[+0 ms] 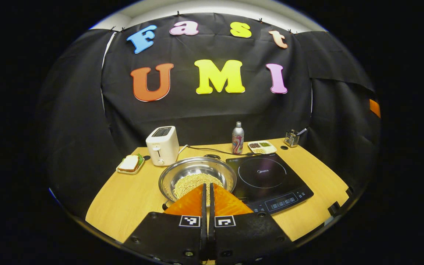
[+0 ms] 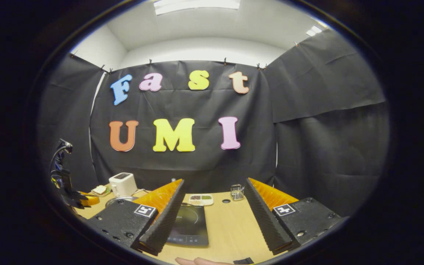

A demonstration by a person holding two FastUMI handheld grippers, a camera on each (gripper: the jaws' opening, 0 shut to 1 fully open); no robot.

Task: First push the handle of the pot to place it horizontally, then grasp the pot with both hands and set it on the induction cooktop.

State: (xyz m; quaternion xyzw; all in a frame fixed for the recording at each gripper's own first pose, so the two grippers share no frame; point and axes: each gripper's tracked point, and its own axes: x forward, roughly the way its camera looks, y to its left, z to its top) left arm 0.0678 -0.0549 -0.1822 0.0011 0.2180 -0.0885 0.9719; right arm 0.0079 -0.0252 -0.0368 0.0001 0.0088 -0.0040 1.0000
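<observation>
My left gripper [image 1: 207, 191] is clenched, fingers pressed together with nothing between them, just over the near rim of the pot [image 1: 197, 176] — steel, pale grains inside, on the wooden table [image 1: 123, 200] touching the left edge of the induction cooktop [image 1: 267, 180]. My right gripper [image 2: 214, 206] is released, fingers wide apart above the table, cooktop between them. Toaster [image 1: 162, 145] behind the pot.

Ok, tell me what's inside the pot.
The pot holds a layer of small pale yellow beads or grains on its bottom. The shut left gripper covers the near part, so the contents there are hidden.
</observation>
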